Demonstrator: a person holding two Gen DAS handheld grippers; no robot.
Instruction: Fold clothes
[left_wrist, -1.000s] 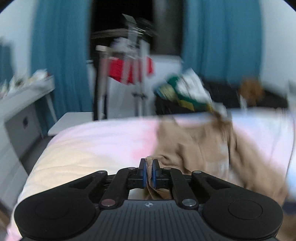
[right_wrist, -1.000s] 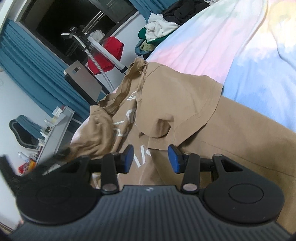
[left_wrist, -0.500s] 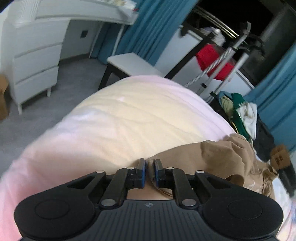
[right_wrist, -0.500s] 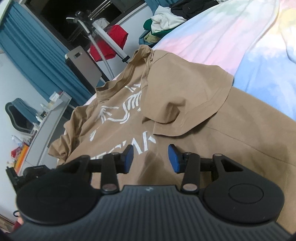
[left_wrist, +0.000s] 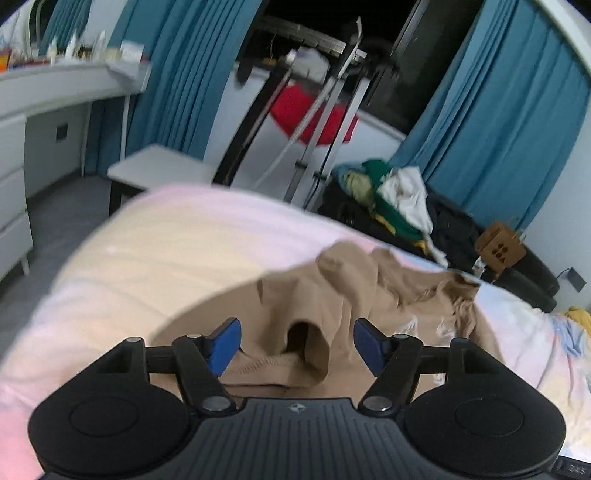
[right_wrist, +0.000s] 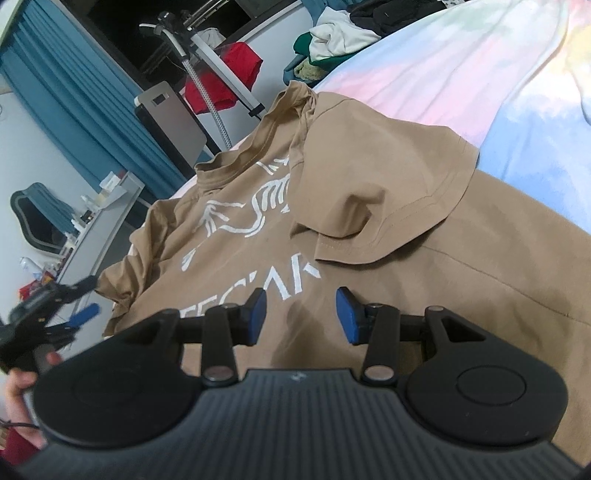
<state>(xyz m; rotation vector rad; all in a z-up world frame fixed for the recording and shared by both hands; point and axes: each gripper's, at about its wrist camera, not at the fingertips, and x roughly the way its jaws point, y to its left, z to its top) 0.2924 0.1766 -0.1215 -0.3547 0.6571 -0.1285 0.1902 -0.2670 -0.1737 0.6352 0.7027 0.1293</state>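
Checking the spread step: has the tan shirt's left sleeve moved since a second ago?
Yes. The left sleeve of the tan shirt was pulled outward toward the desk, uncovering the print.

Left tool (left_wrist: 295, 345) and right tool (right_wrist: 300, 315): matte black ribbed housing with a small central emblem, two round side discs, black linkage arms pinned by silver screws, and blue rectangular pads (left_wrist: 224, 345) on the fingers.

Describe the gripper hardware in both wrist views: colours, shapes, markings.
Both match. The left gripper and right gripper have a matte black ribbed body with a small centre emblem, two round black lobes, black linkage arms with silver pivot pins, and blue pads on the fingers. No cables or sleeves are clearly visible.
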